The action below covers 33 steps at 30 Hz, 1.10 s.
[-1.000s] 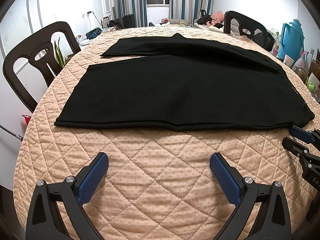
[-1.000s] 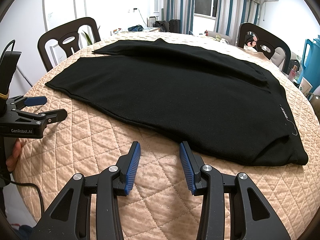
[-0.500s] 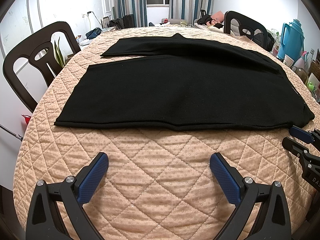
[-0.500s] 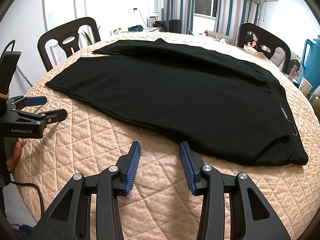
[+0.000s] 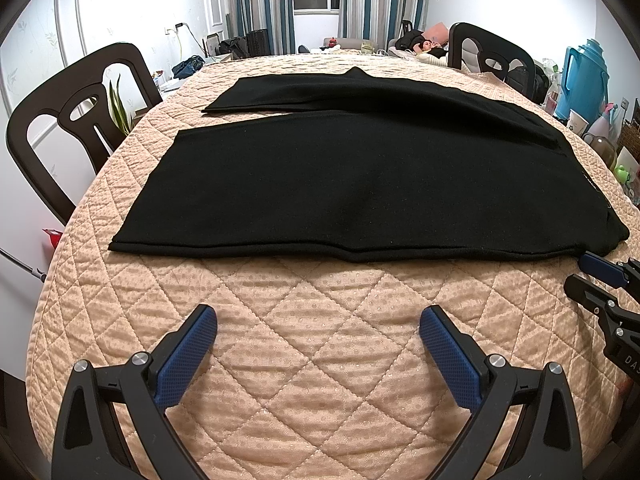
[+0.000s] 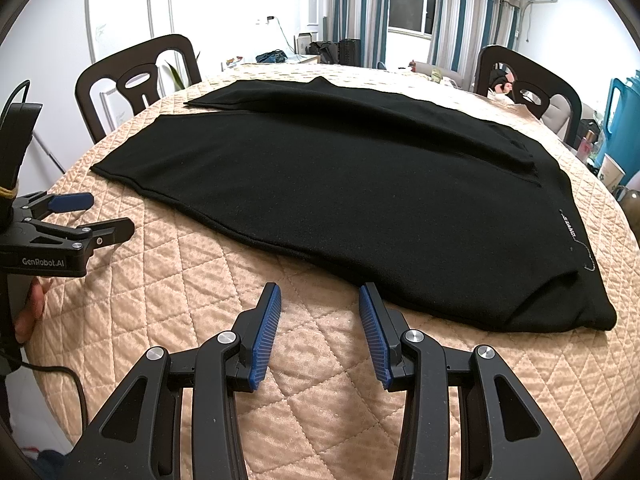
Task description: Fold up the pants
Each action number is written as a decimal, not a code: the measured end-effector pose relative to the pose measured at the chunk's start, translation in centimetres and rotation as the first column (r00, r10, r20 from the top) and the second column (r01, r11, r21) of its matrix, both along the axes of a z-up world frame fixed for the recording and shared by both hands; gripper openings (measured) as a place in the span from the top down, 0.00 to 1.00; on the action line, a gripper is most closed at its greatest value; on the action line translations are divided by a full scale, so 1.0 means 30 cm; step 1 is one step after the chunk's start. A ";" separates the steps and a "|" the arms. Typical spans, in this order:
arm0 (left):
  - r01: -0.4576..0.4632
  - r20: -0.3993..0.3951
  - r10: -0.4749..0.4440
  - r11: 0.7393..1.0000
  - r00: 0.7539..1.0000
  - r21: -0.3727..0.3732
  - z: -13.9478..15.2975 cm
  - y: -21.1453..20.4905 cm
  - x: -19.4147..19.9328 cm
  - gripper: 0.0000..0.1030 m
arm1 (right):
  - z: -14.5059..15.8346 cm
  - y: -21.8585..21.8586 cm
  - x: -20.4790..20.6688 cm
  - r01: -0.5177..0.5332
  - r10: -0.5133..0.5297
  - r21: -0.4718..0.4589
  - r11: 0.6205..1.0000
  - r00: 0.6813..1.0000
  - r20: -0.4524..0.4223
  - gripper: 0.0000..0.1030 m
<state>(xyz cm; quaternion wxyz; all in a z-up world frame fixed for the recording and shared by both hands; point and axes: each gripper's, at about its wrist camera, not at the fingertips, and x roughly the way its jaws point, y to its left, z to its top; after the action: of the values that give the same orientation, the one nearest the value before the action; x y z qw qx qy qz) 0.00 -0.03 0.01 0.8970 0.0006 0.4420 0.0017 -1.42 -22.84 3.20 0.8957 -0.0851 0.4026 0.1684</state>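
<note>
One pair of black pants (image 5: 352,196) lies flat on a round table under a peach quilted cover (image 5: 320,360). Its two legs run toward the left of the left wrist view, the nearer leg broad and smooth, the farther one (image 5: 320,92) angled slightly away from it, with a narrow wedge of cover showing between their hems. The waist end sits at the right, where a small pale label (image 6: 568,228) and a loose thread show in the right wrist view.

Two grippers hover over the bare cover on the near side of the pants, neither touching the cloth. The left gripper (image 5: 318,328) has its two blue pads spread wide with nothing between them. The right gripper (image 6: 320,300) is also released, its pads parted less widely, the right pad just beside the pants' near edge. A person's fingertips (image 6: 30,312) show beneath the left gripper's body.

Two dark wooden chairs stand at the table, one at the left (image 5: 76,120) and one at the far right (image 5: 492,56). One teal thermos jug (image 5: 584,76) stands past the right edge, with a paper cup (image 5: 576,122) beside it.
</note>
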 end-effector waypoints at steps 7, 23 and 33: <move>0.000 0.000 0.000 1.000 1.000 0.000 0.000 0.000 0.000 0.00 | -0.002 -0.013 0.011 -0.001 0.001 -0.002 1.000 1.000 0.000 0.59; 0.000 0.001 0.000 1.000 1.000 0.000 0.000 0.000 0.000 0.00 | 0.001 0.008 -0.004 -0.001 0.001 -0.024 1.000 1.000 0.008 0.59; 0.000 0.001 0.000 1.000 1.000 0.001 0.000 0.000 0.000 0.00 | 0.001 0.004 0.000 -0.001 0.001 -0.012 1.000 1.000 0.000 0.59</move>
<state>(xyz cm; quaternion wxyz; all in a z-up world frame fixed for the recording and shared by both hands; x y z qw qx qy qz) 0.00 -0.05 0.01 0.8972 0.0010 0.4416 0.0022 -1.42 -22.71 3.24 0.8951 -0.0908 0.4036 0.1666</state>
